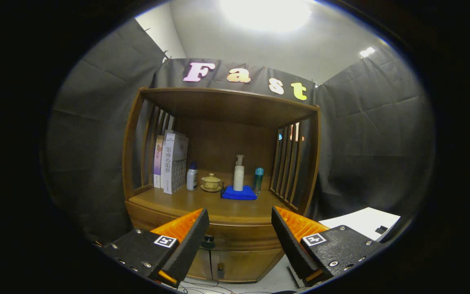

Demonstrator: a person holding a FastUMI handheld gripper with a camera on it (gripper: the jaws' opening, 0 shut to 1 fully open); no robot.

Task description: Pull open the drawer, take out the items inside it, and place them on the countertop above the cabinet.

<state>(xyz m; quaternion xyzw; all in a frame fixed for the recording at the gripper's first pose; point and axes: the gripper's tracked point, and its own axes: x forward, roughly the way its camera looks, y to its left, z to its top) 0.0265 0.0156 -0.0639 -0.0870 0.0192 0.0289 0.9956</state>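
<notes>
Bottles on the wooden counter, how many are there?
3: a small white bottle beside the books, a tall pump bottle on the blue cloth, a teal bottle right of it. None looks hidden. The fingers are open.

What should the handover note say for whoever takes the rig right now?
Tool: open, holding nothing, hanging in front of the cabinet.
Drawer: shut, with its dark knob just ahead between the fingers. Its contents are hidden.
Countertop: already carries books, bottles, a lidded cup and a blue cloth.
Done: nothing yet.
Left: pull the drawer open, lift the items out, set them on the countertop.
</notes>
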